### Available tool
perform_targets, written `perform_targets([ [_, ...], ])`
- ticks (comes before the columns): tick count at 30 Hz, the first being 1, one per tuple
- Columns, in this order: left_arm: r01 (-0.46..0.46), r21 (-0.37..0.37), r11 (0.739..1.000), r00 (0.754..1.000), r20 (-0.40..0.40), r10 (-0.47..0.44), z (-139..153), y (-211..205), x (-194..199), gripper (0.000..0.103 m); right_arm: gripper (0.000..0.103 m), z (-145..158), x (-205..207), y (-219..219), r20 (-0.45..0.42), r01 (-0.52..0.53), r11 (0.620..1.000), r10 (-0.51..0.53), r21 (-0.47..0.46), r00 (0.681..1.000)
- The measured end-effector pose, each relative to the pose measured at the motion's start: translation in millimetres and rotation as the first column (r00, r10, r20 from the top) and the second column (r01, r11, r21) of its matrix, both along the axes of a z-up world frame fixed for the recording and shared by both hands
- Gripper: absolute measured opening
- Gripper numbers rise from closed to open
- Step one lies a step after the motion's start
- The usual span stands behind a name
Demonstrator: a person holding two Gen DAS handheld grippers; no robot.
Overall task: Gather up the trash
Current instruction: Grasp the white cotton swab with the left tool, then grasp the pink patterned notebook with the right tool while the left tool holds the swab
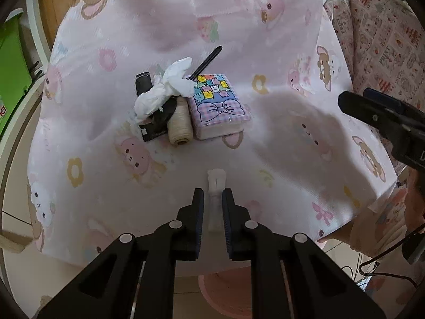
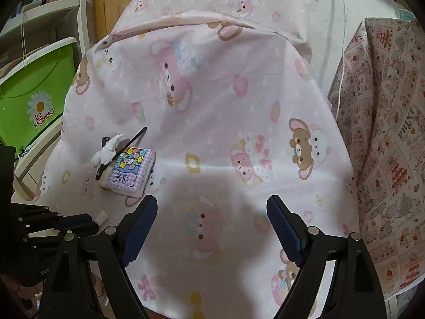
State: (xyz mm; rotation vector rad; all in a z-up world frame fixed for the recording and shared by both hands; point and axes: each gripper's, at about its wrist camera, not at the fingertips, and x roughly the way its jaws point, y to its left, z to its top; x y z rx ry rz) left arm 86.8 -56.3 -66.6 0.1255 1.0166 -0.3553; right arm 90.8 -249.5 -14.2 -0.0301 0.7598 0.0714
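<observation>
My left gripper [image 1: 213,195] is shut on a small white wrapper-like scrap [image 1: 216,183], held just above the pink cartoon-print cloth; its tip shows in the right wrist view [image 2: 101,216]. A crumpled white tissue [image 1: 166,87] lies on a cluster of items mid-table, and shows in the right wrist view [image 2: 106,151]. My right gripper [image 2: 212,207] is open and empty over bare cloth; it shows at the right edge of the left wrist view [image 1: 382,117].
Beside the tissue lie a tissue pack with colourful print [image 1: 217,103], a cream thread spool [image 1: 180,122], black items [image 1: 152,130] and a black pen [image 1: 205,62]. A pink bin [image 1: 225,292] is below the table edge. A green box [image 2: 34,101] stands left, a patterned cloth [image 2: 385,133] right.
</observation>
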Motion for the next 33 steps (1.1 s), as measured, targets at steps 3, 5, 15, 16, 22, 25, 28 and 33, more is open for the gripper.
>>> perform_targets([
  [3,-0.001,0.0,1.0,1.0,-0.014,0.001,-4,-2,3,0.014,0.086,0,1,4,0.003,-0.006,1.0,0.006,-0.004,1.0],
  [5,0.0,0.019,1.0,1.0,-0.009,0.0,-5,-4,4,0.013,0.086,1,1,7,0.004,-0.009,1.0,0.009,-0.007,1.0],
  [15,-0.187,-0.125,0.974,0.94,0.264,0.214,63,43,-3,0.008,0.086,1,10,23,0.011,-0.008,0.997,0.007,0.079,1.0],
  [16,-0.224,-0.131,0.966,0.929,0.27,0.252,65,50,0,0.008,0.086,0,12,29,0.008,-0.016,0.995,0.016,0.094,1.0],
  [22,-0.297,-0.115,0.948,0.906,0.281,0.317,64,59,13,0.008,0.086,-16,30,75,-0.02,-0.049,0.993,0.051,0.105,0.999],
  [25,-0.297,-0.125,0.947,0.904,0.284,0.321,66,63,12,0.008,0.086,-29,40,93,-0.047,-0.044,0.993,0.049,0.107,0.998],
  [28,-0.291,-0.128,0.948,0.904,0.287,0.316,68,64,7,0.008,0.086,-39,49,102,-0.063,-0.019,0.992,0.027,0.123,0.998],
  [33,-0.287,-0.131,0.949,0.906,0.287,0.313,71,64,6,0.008,0.068,-53,62,109,-0.114,0.001,0.99,0.015,0.142,0.993],
])
